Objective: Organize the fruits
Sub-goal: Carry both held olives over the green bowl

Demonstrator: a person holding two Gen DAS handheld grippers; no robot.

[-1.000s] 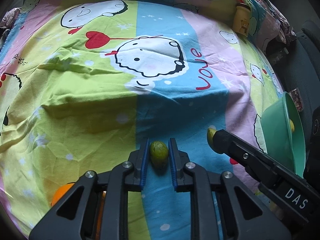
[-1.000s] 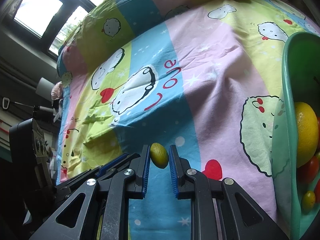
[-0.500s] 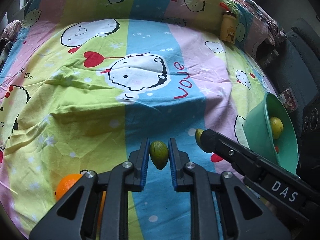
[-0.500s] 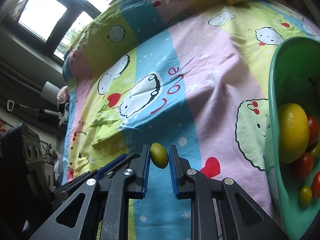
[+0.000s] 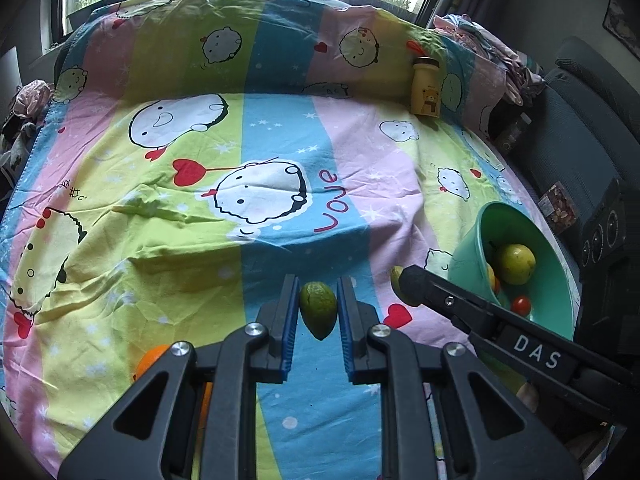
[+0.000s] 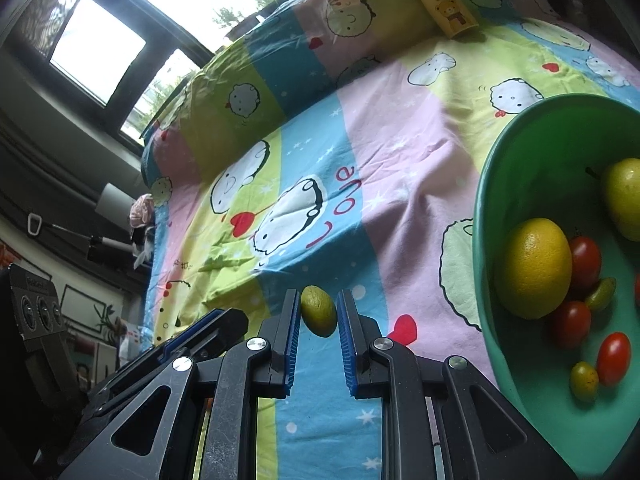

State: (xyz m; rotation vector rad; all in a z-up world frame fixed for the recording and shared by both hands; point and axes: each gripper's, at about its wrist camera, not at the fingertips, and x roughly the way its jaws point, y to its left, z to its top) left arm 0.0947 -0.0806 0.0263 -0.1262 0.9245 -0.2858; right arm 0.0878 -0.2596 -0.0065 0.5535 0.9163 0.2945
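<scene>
Left gripper (image 5: 318,310) fingers were closed on a small green lime (image 5: 318,309), blue pads pressing both sides, fruit held clear above the bed (image 5: 280,152). Right gripper (image 6: 318,312) was the same: fingers clamped on a second lime (image 6: 318,314), more yellow-green, also off the sheet. In the left wrist view the right gripper (image 5: 400,284) came in from the right, its lime (image 5: 396,280) just showing at the tip.

Green bowl (image 6: 520,152) sat at the bed's right edge, near the front, just beside the right gripper. Inside: a lemon (image 6: 536,268), a yellow-green pear (image 6: 624,196), cherry tomatoes (image 6: 584,256) and a couple of small green fruits (image 6: 584,378). Same bowl (image 5: 560,304) was visible from the left wrist.

An orange (image 5: 150,360) lay on the bed at the front edge, partly hidden behind the left gripper's frame. Yellow bear bottle (image 5: 427,86) stood at the far right corner against the raised bedding.
</scene>
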